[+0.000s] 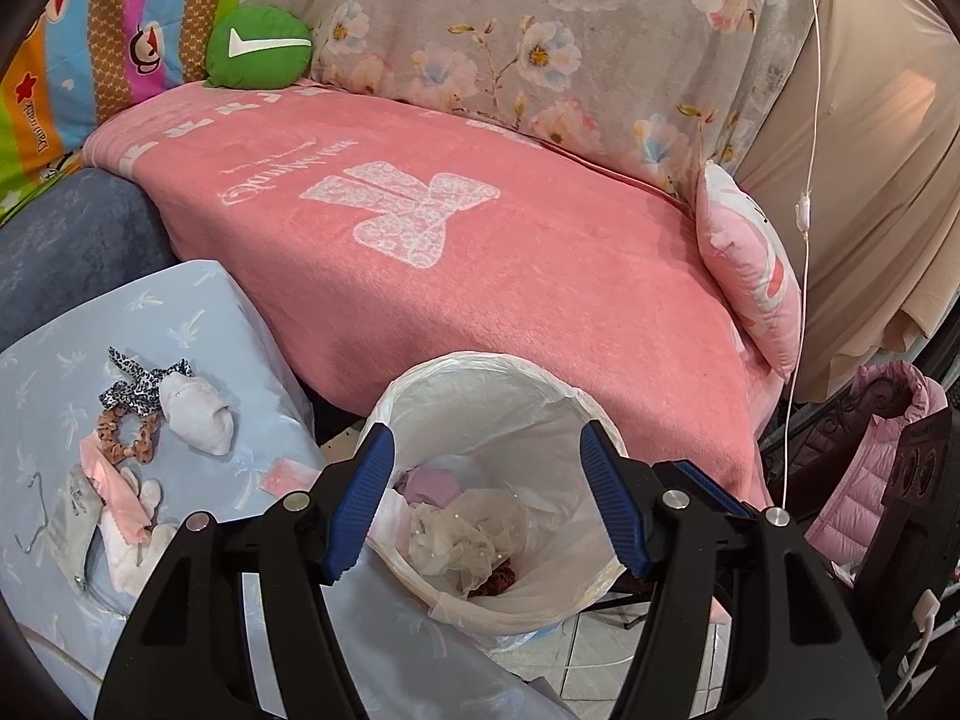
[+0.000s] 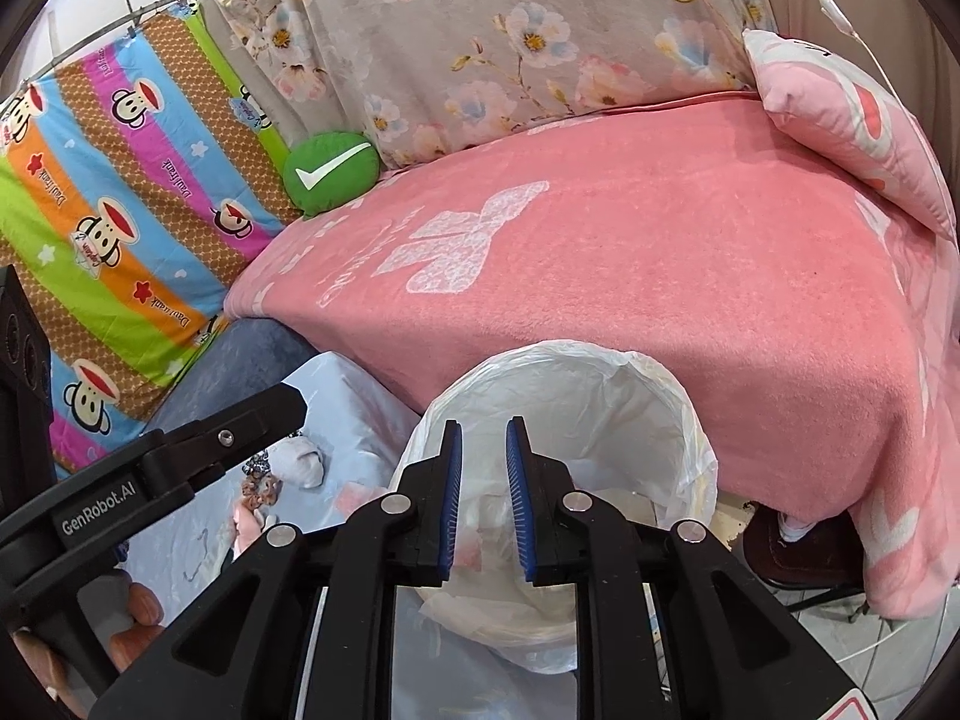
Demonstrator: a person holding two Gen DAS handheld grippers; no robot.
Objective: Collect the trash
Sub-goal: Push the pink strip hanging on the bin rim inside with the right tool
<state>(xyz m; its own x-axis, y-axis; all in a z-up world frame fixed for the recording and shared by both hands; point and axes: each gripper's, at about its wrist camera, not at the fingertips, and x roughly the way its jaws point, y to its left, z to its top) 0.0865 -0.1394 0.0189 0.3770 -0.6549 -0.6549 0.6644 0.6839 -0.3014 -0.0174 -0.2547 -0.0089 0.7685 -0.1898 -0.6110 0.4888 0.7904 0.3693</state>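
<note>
On the far left of the left wrist view, a light blue printed surface carries a loose cluster: a leopard-print ribbon, a white sock, a brown scrunchie, pink scraps and a wire hanger. They lie scattered and touching one another, likely the pieces left to sort through.

Moving right, the left gripper hangs directly above the mouth of the trash bin, its jaws spread wide with nothing between them. That placement suits a drop: inside the white liner sit a crumpled translucent wrapper, a lilac piece and something dark red at the bottom. The gripper tips downward at a moderate slant toward the opening.

In the right wrist view, the left gripper's black arm reaches in from the left over the blue surface, with fingers of the person's hand visible below it. The right gripper is aimed at the same bin, tilted down alike, jaws only narrowly parted and holding nothing.

Behind the bin, a pink blanket covers the sofa seat, with a green check-mark cushion at its back left and a pink pillow at the right.
</note>
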